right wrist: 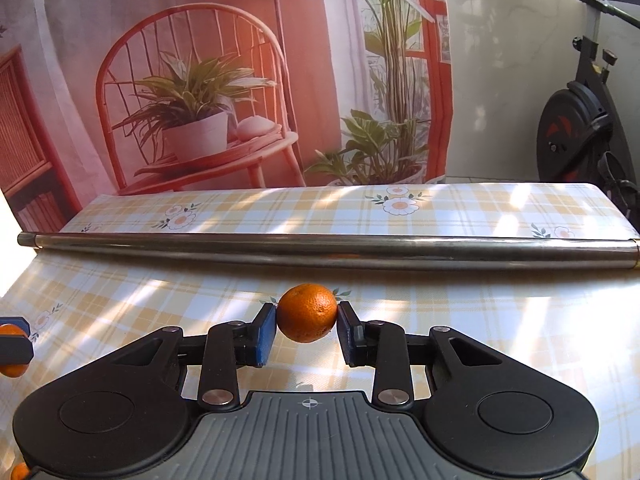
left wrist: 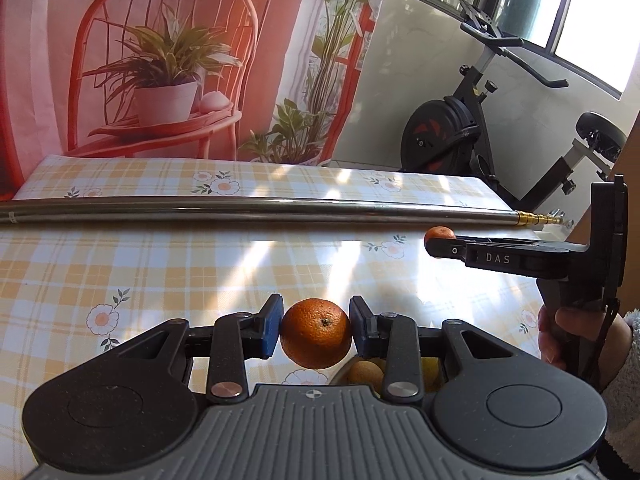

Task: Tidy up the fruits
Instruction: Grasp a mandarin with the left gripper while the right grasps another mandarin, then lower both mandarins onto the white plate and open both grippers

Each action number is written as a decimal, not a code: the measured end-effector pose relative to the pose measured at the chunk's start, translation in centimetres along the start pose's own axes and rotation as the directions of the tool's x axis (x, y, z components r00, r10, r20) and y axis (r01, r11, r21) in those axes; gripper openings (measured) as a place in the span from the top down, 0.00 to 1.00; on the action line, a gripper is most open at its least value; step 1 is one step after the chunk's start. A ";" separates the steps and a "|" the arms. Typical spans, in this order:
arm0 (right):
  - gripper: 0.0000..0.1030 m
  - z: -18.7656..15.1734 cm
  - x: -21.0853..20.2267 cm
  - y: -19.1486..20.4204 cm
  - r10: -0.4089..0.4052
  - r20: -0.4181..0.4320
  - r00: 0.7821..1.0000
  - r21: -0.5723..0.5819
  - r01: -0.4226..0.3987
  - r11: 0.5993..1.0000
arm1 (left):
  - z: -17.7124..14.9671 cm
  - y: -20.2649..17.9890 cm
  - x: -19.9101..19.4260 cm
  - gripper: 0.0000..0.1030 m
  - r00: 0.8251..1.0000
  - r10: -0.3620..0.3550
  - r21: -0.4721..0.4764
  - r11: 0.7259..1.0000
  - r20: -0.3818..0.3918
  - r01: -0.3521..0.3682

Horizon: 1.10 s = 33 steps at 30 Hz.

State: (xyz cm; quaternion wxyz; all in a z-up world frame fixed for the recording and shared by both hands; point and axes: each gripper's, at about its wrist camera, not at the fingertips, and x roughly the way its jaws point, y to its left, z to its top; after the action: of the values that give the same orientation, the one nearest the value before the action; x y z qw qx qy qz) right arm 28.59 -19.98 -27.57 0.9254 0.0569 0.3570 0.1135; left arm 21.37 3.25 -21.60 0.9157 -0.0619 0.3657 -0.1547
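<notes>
A: What has each hand-held gripper got?

B: The left hand-held gripper (left wrist: 316, 330) clamps a round, pebbly-skinned orange (left wrist: 316, 334) above a bowl of yellowish fruit (left wrist: 366, 372), probably to drop it in. The right hand-held gripper (right wrist: 307, 330) pinches a second dimpled orange (right wrist: 307, 312) over the glossy checked-cloth table (right wrist: 500, 332).

A: Why by the sides?

B: I'd guess flat blue pads suit a sphere's widest part.
</notes>
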 end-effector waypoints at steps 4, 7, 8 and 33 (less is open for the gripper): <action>0.71 -0.6 -3.0 0.6 0.023 0.021 1.000 0.002 -0.023 1.000 | -0.5 -0.8 -1.5 0.63 1.000 -0.015 0.010 1.000 0.006 0.015; 0.71 -1.3 -5.6 1.4 0.041 0.043 0.998 -0.009 -0.041 0.999 | -1.1 -1.5 -2.3 0.63 0.999 -0.033 0.012 0.999 0.003 0.033; 0.71 -1.5 -6.8 1.8 0.050 0.052 0.997 -0.012 -0.050 0.999 | -1.2 -1.8 -2.5 0.63 0.999 -0.036 0.012 0.999 0.001 0.036; 0.71 -10.1 -16.3 6.7 0.164 -0.034 0.986 -0.042 -0.166 0.985 | -4.6 -4.8 -3.1 0.63 0.991 -0.110 0.039 0.993 -0.077 0.113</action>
State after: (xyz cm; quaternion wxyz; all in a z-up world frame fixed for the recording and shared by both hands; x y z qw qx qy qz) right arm 8.92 -17.39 -23.19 0.9083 0.0640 0.3626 0.1986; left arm 14.91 -0.22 -21.85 0.8926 -0.0563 0.3920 -0.2156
